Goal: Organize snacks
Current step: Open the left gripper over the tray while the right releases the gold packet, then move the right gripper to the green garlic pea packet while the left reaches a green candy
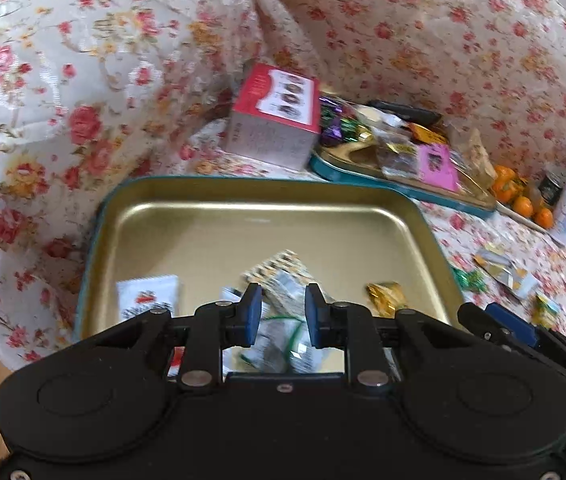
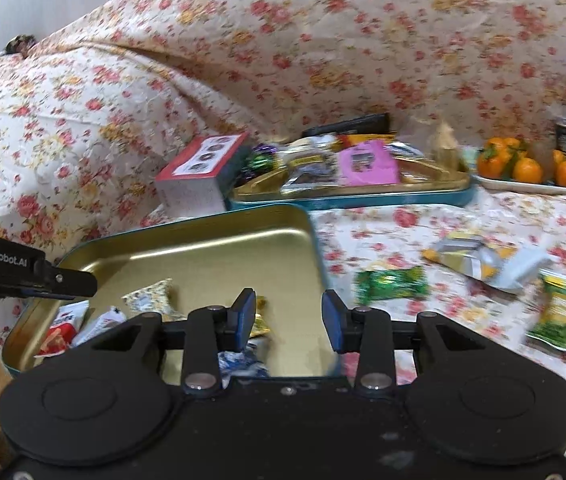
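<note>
Both the left gripper [image 1: 283, 314] and right gripper [image 2: 288, 326] hung released over the gold tin [image 1: 267, 200]. The green candy [image 2: 391, 282], lower right, could slip from the jaws because its wrapper looked slick.

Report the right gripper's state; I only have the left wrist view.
Observer: The right gripper has its fingers apart with nothing between them, over the right side of the gold tin.
Operator: Name the nearest loose snack.
Observer: A green wrapped candy lies on the floral cloth just right of the tin, not touching it.
Operator: Check the oranges.
Observer: The oranges sit together on a white plate.
</note>
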`<state>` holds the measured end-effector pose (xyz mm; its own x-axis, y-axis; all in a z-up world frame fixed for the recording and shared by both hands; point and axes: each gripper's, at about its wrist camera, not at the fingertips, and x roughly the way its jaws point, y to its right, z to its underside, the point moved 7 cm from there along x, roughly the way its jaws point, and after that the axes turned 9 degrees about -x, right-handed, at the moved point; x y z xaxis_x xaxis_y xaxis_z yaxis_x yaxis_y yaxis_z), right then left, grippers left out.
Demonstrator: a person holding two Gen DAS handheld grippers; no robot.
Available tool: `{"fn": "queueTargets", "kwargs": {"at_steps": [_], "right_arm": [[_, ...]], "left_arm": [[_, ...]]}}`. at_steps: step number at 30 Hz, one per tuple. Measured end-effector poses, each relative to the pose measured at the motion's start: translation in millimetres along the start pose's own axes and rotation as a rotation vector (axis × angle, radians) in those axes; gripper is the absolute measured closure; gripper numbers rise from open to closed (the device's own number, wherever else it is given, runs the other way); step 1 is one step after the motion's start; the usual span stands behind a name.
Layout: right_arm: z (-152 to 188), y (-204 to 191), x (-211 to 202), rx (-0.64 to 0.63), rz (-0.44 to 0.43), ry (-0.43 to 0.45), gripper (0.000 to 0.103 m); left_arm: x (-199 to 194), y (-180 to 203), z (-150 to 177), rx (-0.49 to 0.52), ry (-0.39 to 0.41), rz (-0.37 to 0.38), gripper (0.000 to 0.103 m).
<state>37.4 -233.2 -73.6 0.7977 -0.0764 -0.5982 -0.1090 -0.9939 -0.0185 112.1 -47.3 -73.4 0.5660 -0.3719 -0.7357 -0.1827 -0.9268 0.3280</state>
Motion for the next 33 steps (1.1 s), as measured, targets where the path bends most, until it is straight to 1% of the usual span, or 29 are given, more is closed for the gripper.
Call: {"fn": "queueTargets", "kwargs": {"at_steps": [10, 15, 18, 22, 26, 28, 33], "right_arm": [[33.1, 73.1, -48.9, 0.055, 0.182, 0.036, 0.063], [56.1, 112.9, -64.2, 0.082, 0.271, 0.008, 0.062], [67.8, 132.6, -69.6, 0.122, 0.300, -0.012, 0.062], [75.9, 150.6, -71.4, 0.146, 0.316, -0.024, 0.062], [72.2, 159.2, -66.0, 0.154, 0.315, -0.016, 0.061], [67.5, 162.6, -60.8, 0.164, 0.305, -0.011, 0.060], [48.6, 164.2, -43.9, 0.169, 0.267, 0.007, 0.057]], "left_arm": [[-15.6, 63.2, 41.2, 0.157, -0.032, 0.099, 0.073], [-24.6, 92.1, 64.1, 0.248, -0.042, 0.145, 0.073], [-24.8, 107.4, 80.9, 0.298, -0.064, 0.168, 0.073], [-20.4, 129.2, 104.9, 0.377, -0.086, 0.166, 0.073], [-23.7, 150.8, 117.2, 0.458, -0.043, 0.147, 0.073], [-25.0, 160.9, 117.1, 0.466, -0.031, 0.151, 0.072], [-20.0, 179.1, 110.8, 0.432, -0.012, 0.138, 0.072]]}}
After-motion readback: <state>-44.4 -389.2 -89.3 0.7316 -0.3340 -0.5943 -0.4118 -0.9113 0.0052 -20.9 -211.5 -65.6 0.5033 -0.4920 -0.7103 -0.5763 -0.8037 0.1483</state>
